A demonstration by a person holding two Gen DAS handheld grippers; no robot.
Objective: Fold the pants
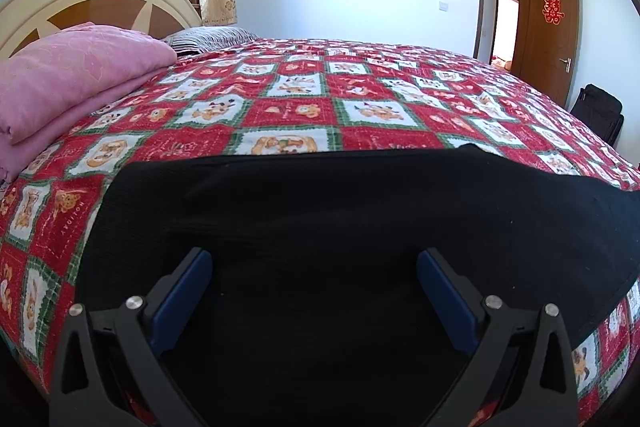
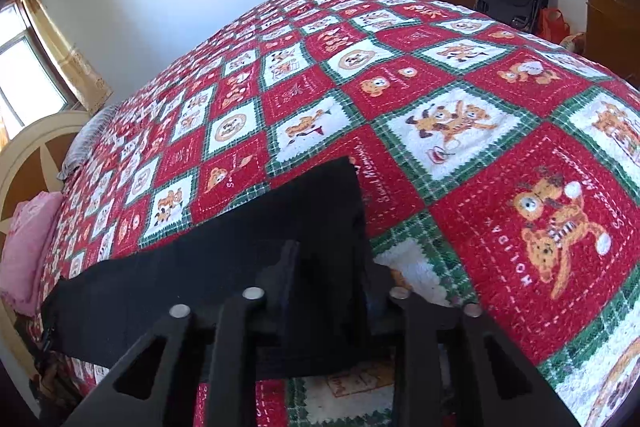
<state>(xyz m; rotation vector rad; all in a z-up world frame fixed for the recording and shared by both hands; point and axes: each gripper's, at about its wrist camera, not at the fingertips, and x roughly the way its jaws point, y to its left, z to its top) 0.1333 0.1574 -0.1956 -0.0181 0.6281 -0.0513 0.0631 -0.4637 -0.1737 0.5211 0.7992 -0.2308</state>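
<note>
pants (image 1: 320,227): black, flat on the patchwork quilt (image 1: 288,107), near its front edge | left gripper (image 1: 314,267): spread wide above cloth, empty | right gripper (image 2: 332,267): pinched narrow on the pants' end | risk: thin pinch slips, or the quilt gets caught too.

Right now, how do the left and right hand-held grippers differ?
The left hand-held gripper stands wide open above the black pants, gripping nothing; the right hand-held gripper is closed on the pants' end. The left's blue pads show; the right's are buried in cloth. Both point down at the bedspread.
</note>
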